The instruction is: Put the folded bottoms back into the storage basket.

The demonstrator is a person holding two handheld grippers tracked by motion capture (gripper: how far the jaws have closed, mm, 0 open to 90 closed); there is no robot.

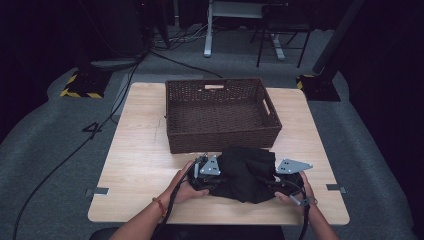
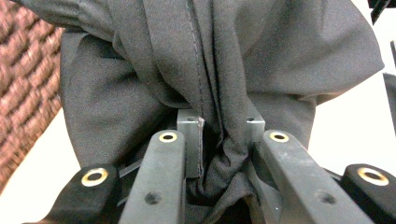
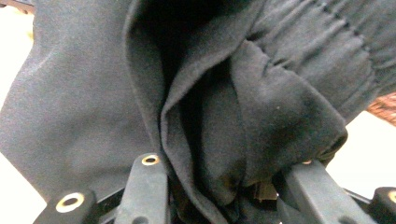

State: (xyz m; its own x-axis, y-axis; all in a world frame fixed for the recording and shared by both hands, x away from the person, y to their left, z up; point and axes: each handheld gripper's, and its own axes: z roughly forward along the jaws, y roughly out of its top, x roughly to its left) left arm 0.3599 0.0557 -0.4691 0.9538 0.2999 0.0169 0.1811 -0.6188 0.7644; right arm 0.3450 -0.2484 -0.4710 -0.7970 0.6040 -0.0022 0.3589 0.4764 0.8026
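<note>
A bunched black garment (image 1: 245, 171) lies on the wooden table just in front of a brown wicker basket (image 1: 175, 122). My left gripper (image 1: 212, 177) grips its left side, and my right gripper (image 1: 274, 184) grips its right side. In the left gripper view the jaws are shut on a gathered fold of the black garment (image 2: 219, 84), seam running down between them. In the right gripper view thick folds of the garment (image 3: 261, 107) with an elastic band are pinched between the jaws. A hand holds each gripper near the table's front edge.
The basket (image 2: 23, 88) stands empty in the middle of the table (image 1: 135, 160), close behind the cloth. Cables (image 1: 60, 160) trail over the grey floor at left. A chair and desk legs (image 1: 280, 35) stand beyond the table.
</note>
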